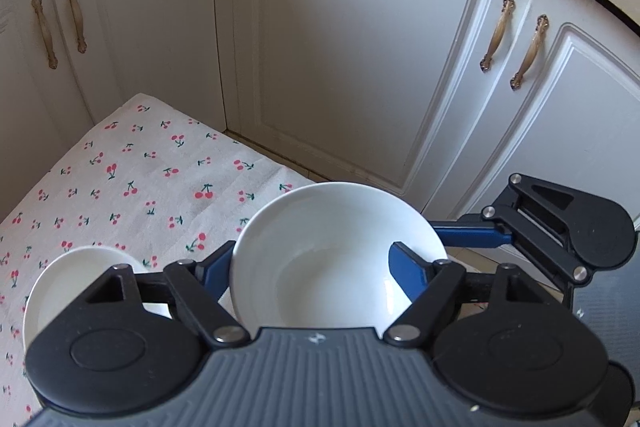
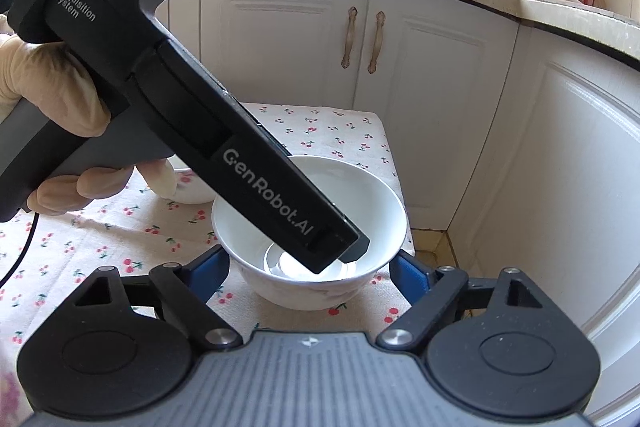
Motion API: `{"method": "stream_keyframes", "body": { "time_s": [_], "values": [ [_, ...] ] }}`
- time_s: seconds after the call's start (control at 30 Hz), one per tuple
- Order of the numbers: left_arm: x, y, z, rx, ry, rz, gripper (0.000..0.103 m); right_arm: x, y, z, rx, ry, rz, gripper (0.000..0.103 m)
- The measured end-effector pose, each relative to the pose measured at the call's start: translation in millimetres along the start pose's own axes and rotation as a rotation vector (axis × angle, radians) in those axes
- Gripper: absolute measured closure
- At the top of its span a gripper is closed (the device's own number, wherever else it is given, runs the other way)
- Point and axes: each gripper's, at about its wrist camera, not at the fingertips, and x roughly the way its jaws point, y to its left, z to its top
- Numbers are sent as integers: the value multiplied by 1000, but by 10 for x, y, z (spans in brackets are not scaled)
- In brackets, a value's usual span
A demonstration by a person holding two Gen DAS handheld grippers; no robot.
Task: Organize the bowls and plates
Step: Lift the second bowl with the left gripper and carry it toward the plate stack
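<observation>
Left gripper noses steeply down onto bowl. Its 9 o'clock finger sits outside the rim and its 3 o'clock finger overlaps the inside. Jaws part-spread; cannot tell if the pads bear on the wall.

Right gripper comes in low from 6 o'clock in its own view. Its fingers flank the bowl's lower wall and look pressed against it on both sides.

Gloved hand holds the left handle at 9 o'clock.

Bowl stands upright on cherry cloth, near the cloth's edge by the cabinets. A second white dish lies at 8 o'clock of it, just apart.

Handling, my read: glazed ceramic, rigid, smooth and slippery, moderately heavy, likely to chip if dropped. Best hold is probably a pinch across the rim wall, one finger in and one out, or a squeeze low on the outer wall. Lift level.
</observation>
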Motion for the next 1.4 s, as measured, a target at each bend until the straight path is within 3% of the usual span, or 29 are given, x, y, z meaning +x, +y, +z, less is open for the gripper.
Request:
{"method": "stream_keyframes", "body": {
  "time_s": [0.77,1.4],
  "values": [
    [-1176,-582,-619,4,-61,59,22,-1055,521,42,-48,-36,120,13],
    [-1783,-761,-1181,-53,-104,125,21,-1436,996,-78,-128,-48,211,13]
  ]
}}
